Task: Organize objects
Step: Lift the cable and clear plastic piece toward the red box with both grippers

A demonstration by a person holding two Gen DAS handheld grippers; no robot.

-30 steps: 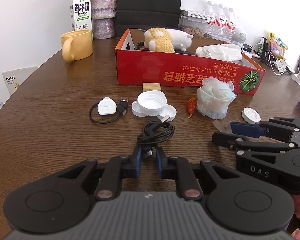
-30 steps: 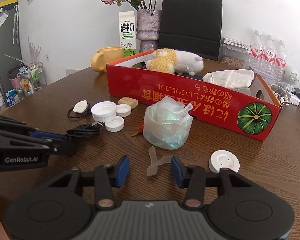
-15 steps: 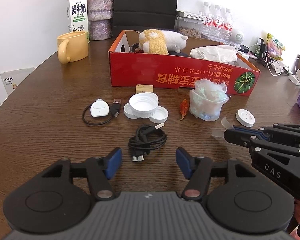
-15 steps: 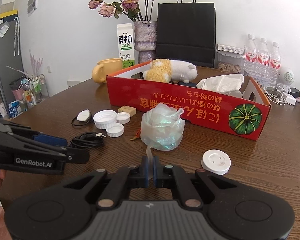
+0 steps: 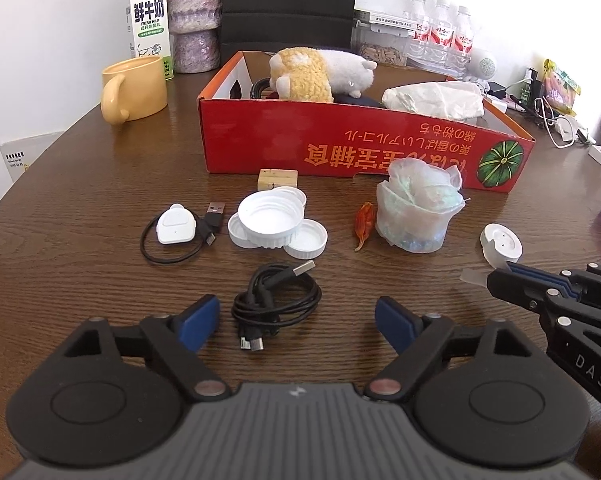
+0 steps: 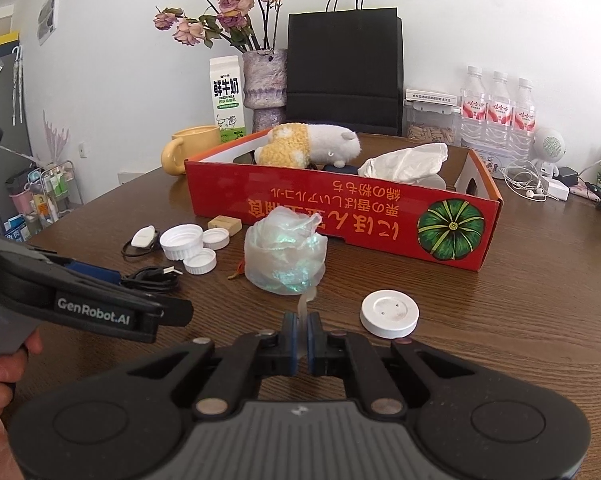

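1. My left gripper, jaws spread wide, sits low over the table; the coiled black cable lies between its fingertips, untouched.
2. My right gripper, jaws closed, pinches a clear plastic strip that stands upright between the pads.
3. Just beyond: a white disc to the right, and a cup stuffed with plastic film.
4. Left of the cup: white lids and a small white charger.
5. Farthest: red box holding a plush toy.
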